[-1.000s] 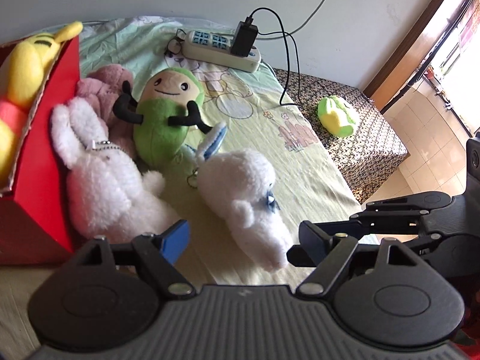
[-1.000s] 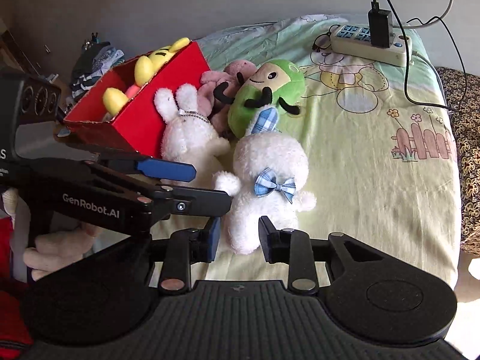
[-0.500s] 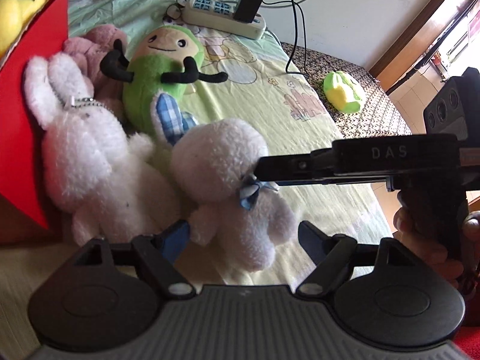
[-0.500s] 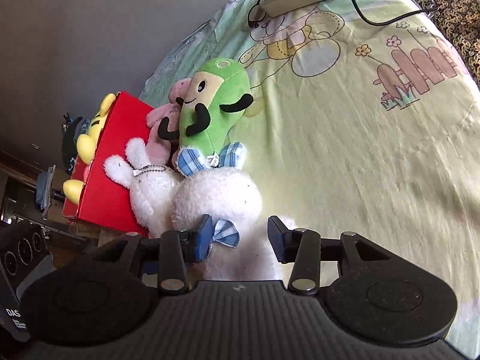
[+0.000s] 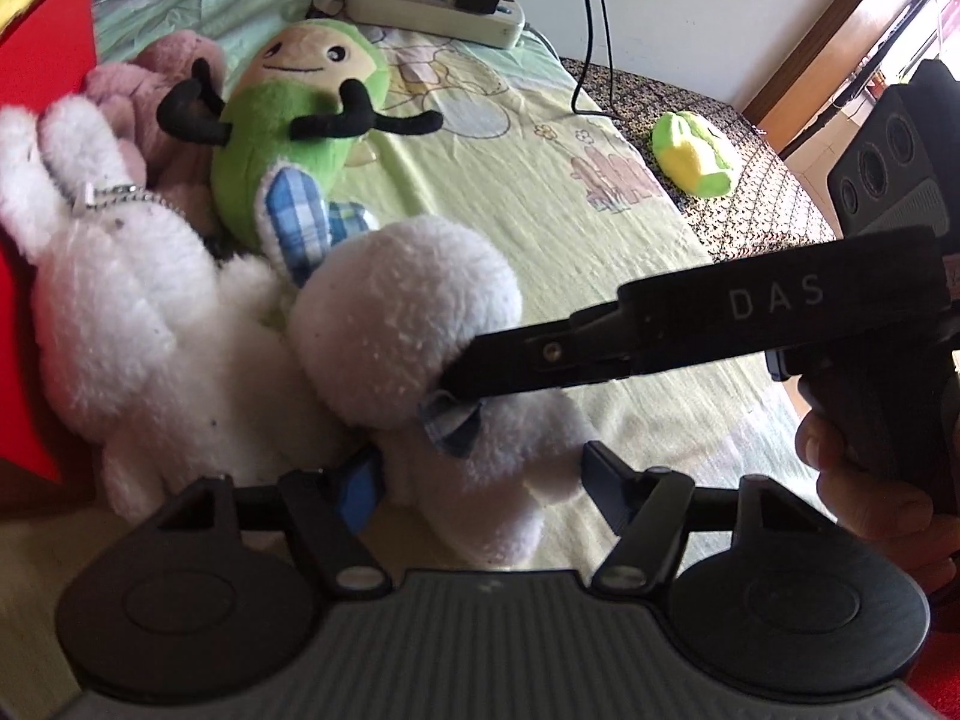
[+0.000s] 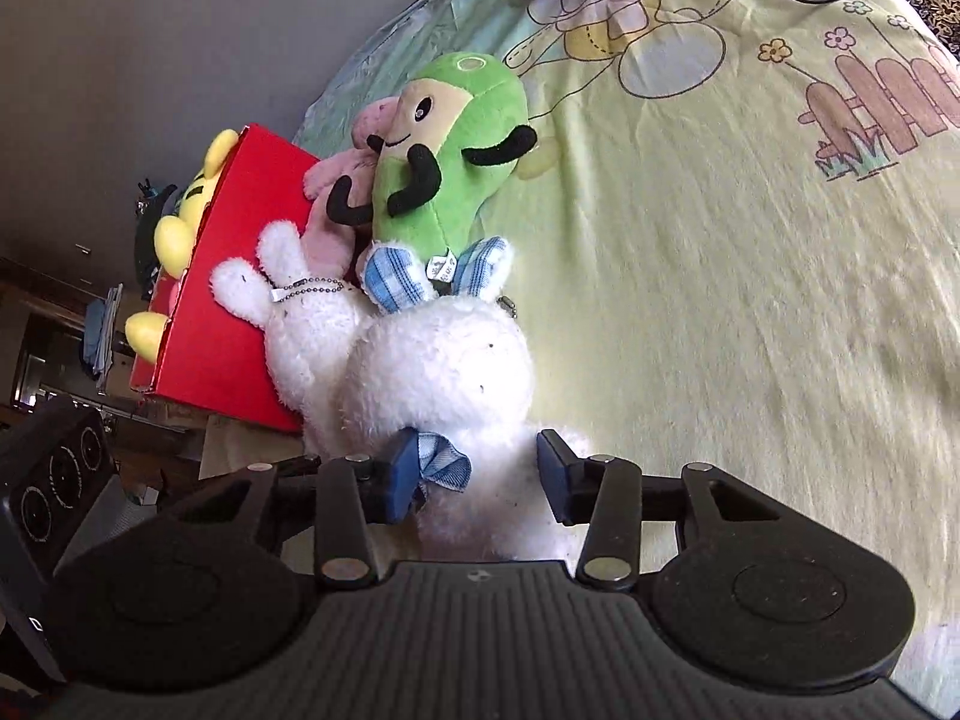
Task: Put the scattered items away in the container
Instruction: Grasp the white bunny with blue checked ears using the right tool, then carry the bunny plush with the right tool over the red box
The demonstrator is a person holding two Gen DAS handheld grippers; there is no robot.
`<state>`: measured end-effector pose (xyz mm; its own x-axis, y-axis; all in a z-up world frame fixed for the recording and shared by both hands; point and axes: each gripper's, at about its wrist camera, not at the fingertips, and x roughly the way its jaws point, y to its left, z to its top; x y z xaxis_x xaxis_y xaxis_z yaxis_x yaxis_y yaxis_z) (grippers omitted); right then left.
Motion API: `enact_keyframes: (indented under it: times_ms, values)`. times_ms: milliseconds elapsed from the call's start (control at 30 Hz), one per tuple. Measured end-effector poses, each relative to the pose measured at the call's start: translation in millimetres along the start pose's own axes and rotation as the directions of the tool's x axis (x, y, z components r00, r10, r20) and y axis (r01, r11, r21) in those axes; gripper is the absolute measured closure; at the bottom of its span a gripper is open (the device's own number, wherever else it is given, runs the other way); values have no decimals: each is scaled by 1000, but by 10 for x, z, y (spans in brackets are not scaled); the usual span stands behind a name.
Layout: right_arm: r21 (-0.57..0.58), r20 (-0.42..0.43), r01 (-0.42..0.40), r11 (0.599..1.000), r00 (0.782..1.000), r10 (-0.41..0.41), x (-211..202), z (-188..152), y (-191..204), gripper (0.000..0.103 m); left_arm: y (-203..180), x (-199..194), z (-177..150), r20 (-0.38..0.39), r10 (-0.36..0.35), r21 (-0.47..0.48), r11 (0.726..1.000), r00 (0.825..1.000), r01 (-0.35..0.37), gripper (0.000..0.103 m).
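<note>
The round-headed white plush toy with a blue checked bow tie (image 6: 441, 387) lies on the pale green printed bed sheet (image 6: 750, 300), beside a long-eared white plush rabbit (image 5: 114, 300) and below a green plush figure with black arms (image 6: 444, 180). The red cardboard box (image 6: 240, 276), the container, stands just beyond the rabbit and holds a yellow plush toy (image 6: 180, 222).

**Fingers.** The left gripper (image 5: 480, 483) straddles the lower body of the white toy; its jaws are closing, one blue pad (image 5: 360, 489) at the fur, the other apparently clear. The right gripper (image 6: 477, 474) straddles the neck at the bow tie; its jaws are also closing, the left pad at the bow, the right pad not visibly pressing. Neither has clenched yet.

**Handling.**
- The toy is likely light and soft, and compresses under pressure.
- Fur may slip; a shallow pinch on pile alone could pull free.
- Take hold at the narrow neck or across the torso, where stuffing gives the pads something to bite.
- The bow tie is a loose fabric tab; avoid gripping it alone.
- Not fragile; firm closure is acceptable.
</note>
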<state>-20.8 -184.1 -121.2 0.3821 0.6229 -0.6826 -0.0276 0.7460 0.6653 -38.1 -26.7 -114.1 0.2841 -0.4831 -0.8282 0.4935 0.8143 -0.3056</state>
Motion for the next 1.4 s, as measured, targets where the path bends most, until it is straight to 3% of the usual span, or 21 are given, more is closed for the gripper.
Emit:
enact_keyframes:
  times_ms: [200,433,733,800,1133,1400]
  values:
    - [30,-6,4,1000,1000,-4,-226,-222,-35,60,-218,-66,-78,-17,-10,143,990,1000,12,37]
    - [33,28,-3,999,1000,2,-355,-472,137,65,-452,-317,-137,66,20,256,966,998,-37,41]
    - [-80,128,-22,997,991,33,-424,-484,595,70,-304,-750,-233,148,11,206,978,989,-42,41]
    - [-118,147,-47,992,987,65,-412,-430,776,75,-223,-930,-244,184,15,184,982,983,-49,41]
    - [-295,257,-54,954,957,134,-141,-266,1842,75,396,-1925,-276,384,41,134,986,922,-100,40]
    - [-332,313,-52,942,936,162,434,-94,2583,75,1236,-2541,-218,447,65,161,975,892,-152,40]
